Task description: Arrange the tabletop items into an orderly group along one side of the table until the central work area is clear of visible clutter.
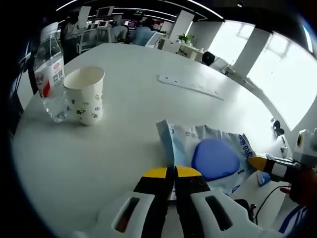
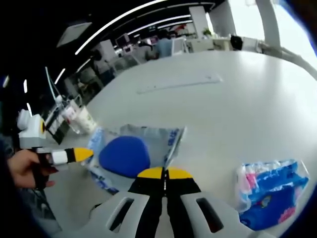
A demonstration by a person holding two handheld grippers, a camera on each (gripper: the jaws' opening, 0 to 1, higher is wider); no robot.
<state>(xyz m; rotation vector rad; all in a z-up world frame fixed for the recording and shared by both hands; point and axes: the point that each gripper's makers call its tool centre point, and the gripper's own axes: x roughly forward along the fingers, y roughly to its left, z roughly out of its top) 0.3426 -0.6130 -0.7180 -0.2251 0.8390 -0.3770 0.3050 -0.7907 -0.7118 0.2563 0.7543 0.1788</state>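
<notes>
A clear plastic bag [image 1: 218,144] holding a round blue pad [image 1: 215,158] lies on the white table [image 1: 129,144]. My left gripper [image 1: 173,172] is shut on the bag's left edge. My right gripper [image 1: 257,162] comes in from the right, its yellow tip at the bag's opposite edge. In the right gripper view, the right gripper [image 2: 165,173] is shut on the near edge of the same bag [image 2: 153,136], with the blue pad [image 2: 124,156] to its left. The left gripper [image 2: 81,154] touches the bag's far side. A water bottle [image 1: 49,74] and paper cup [image 1: 85,94] stand together at the table's left.
A long white strip [image 1: 190,87] lies flat across the table's far middle. A blue tissue pack [image 2: 270,196] sits to the right of my right gripper. The cup [image 2: 85,119] stands near the table edge. A person's hand [image 2: 22,166] holds the left gripper. Desks and people fill the background.
</notes>
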